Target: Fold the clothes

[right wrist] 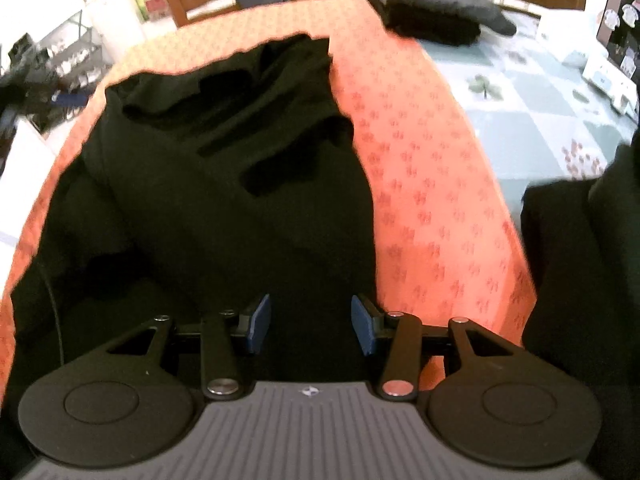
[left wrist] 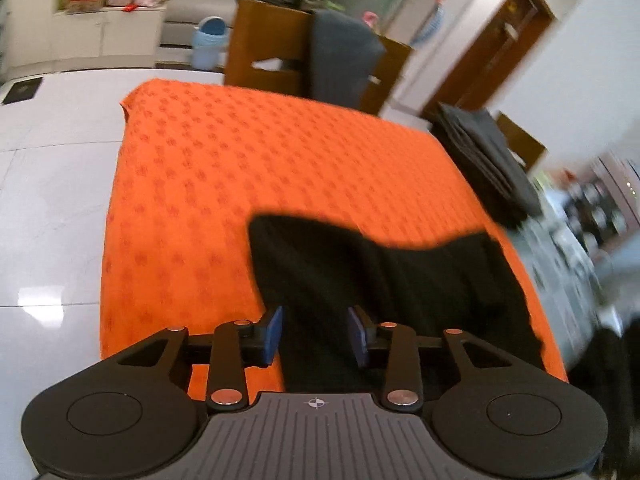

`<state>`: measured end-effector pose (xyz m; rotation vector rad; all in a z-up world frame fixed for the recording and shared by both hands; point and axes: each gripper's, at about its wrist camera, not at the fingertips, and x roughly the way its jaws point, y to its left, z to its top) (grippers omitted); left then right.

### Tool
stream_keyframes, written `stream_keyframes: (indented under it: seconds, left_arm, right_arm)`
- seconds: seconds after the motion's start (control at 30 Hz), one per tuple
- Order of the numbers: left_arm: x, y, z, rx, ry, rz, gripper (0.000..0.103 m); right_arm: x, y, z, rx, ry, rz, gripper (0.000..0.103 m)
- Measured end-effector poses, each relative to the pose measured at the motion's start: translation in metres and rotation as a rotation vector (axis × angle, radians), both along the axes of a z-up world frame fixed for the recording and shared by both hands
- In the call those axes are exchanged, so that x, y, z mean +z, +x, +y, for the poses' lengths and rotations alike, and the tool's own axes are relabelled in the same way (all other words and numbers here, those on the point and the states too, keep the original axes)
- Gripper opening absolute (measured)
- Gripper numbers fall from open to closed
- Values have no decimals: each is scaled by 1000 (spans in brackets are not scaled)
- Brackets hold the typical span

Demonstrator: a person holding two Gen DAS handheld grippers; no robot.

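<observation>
A black garment (right wrist: 224, 168) lies rumpled on an orange patterned cloth (right wrist: 420, 168); in the left wrist view the black garment (left wrist: 392, 288) covers the near right part of the orange cloth (left wrist: 248, 168). My left gripper (left wrist: 316, 334) hovers over the garment's near left edge, open, blue pads apart with nothing between them. My right gripper (right wrist: 310, 326) is also open, above the garment's near edge, with nothing held. Both views are blurred by motion.
A pile of folded dark clothes (left wrist: 488, 160) sits at the cloth's far right corner, also seen as the dark pile (right wrist: 436, 12). Wooden chairs (left wrist: 272, 48) with a grey garment (left wrist: 340, 60) stand behind. A checked tablecloth (right wrist: 540, 112) lies right; white tiled floor (left wrist: 52, 184) left.
</observation>
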<state>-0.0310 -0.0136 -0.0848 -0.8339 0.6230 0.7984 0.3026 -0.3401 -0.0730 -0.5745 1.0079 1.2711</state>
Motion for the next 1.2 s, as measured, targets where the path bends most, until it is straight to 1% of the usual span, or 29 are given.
stream_keyframes:
  seconds: [0.13,0.2,0.27,0.43,0.5,0.6,0.63,0.67,0.7,0.73,0.8,0.9,1.0,1.07,1.17,1.2]
  left_arm:
    - [3,-10,-47,-30,-12,3,41]
    - [4,-11,-66,-42,-10,14,42]
    - [2,-11,-81,-55,-24,6,43]
    - [0,-14,-116,-65,-49,-5,48]
    - [0,-17,-132,-68,-59,-3,50]
    - [-2,-19,-151,-66,-81,5,51]
    - [-3,-19,-157,-64,-88,9,51]
    - [-4,-19,-162,-65,-93,15,52]
    - [-4,-19,-168,-69,-97,20,52]
    - [-4,-18,-173,-73,-100,25,52]
    - [-5,-19,-182,-73,-99,34,53]
    - [-10,-18,-193,-71,-103,57,54]
    - [-19,-17,-199,-56,-105,95,54]
    - [-21,-18,-201,-39,-101,102,53]
    - [-22,-19,-204,-9,-85,108,51]
    - [-22,-19,-204,14,-84,110,50]
  right_arm:
    - [15,12,18,-8,64,-2,51]
    - [18,21,31,-26,91,3,51]
    - [18,32,47,-43,117,10,51]
    - [-3,57,95,-41,122,3,51]
    - [-15,68,113,-38,115,34,51]
    - [-29,75,129,-9,104,95,51]
    - [-33,78,134,0,100,115,47]
    - [-38,80,140,10,97,135,36]
    - [-43,83,145,19,93,155,18]
    - [-42,84,148,29,95,152,15]
    - [-31,80,149,49,111,94,13]
    - [-20,86,148,31,132,48,13]
    - [-19,80,147,43,135,-2,14]
    - [-18,77,146,51,137,-36,15]
    - [-17,72,145,64,140,-86,24]
    - [-17,70,144,68,141,-103,30]
